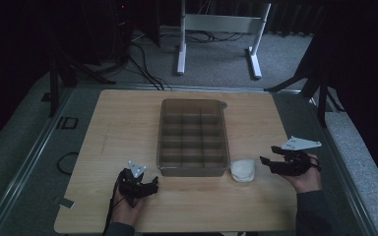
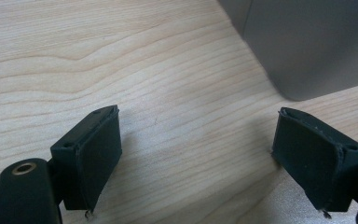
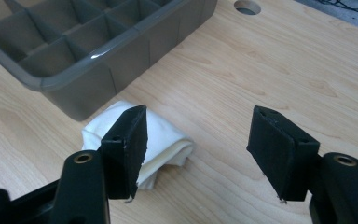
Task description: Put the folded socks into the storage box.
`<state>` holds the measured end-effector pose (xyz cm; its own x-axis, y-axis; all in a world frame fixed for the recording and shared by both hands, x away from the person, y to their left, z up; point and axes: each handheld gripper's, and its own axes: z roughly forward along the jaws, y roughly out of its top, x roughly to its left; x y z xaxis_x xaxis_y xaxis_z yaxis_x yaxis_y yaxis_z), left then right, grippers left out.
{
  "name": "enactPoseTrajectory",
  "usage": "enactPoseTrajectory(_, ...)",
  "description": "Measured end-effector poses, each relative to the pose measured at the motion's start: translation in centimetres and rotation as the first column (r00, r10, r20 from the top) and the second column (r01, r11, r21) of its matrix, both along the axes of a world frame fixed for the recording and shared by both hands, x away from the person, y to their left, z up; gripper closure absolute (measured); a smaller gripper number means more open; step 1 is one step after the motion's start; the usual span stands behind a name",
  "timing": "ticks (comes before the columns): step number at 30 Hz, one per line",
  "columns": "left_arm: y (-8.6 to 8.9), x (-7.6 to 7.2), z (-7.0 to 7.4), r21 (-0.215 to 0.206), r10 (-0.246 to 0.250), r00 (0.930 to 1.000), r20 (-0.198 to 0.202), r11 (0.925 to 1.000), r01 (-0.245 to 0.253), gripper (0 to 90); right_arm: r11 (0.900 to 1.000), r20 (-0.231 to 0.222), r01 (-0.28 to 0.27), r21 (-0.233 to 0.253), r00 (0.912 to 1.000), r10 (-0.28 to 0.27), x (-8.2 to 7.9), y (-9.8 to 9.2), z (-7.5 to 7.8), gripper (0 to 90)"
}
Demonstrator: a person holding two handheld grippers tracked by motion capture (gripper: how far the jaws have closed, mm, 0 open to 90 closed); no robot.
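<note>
Dim room, grey carpeted floor (image 1: 216, 54), white frame legs (image 1: 182, 44) at the back, dark cables across the floor; pale wooden bench (image 1: 123, 123) in the middle.

Item 1: right gripper (image 3: 198, 140). Jaws spread wide, gripping nothing, held above the bench at the near right, in the person's right hand (image 1: 307, 179). Grey three-cornered plate on top, seen in the high view.

Item 2: folded white cloth (image 3: 161, 140). Lies on the bench just ahead of the right gripper, partly behind one jaw in the right gripper view; sits just beside the near right corner of the tray, whether touching cannot be told.

Item 3: left gripper (image 2: 198, 154). Jaws spread wide, nothing between them, low over bare wood at the near left, in the person's left hand (image 1: 128, 206). Tray corner close ahead in the left gripper view.

Item 4: grey divided tray (image 1: 160, 142). Centre of the bench, long side running away from the person, compartments in rows of three.

Item 5: round hole (image 3: 247, 7) through the benchtop, beyond the tray in the right gripper view.
</note>
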<state>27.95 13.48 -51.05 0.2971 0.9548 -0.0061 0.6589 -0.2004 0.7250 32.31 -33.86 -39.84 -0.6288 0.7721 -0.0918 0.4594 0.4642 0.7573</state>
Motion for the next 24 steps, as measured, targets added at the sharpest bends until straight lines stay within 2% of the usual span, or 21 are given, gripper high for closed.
enactPoseTrajectory(14,0.0,0.0,0.0,-0.001,-0.001,1.0,0.0,1.0,0.001,15.6,0.998,-0.023,-0.039,-0.044,0.999,0.038,0.3,0.8,0.4,37.2)
enactPoseTrajectory(24,0.0,0.0,0.0,0.0,-0.002,1.0,0.0,1.0,0.002,15.6,0.993,-0.045,-0.081,-0.091,0.996,0.078,0.6,1.8,0.7,38.0)
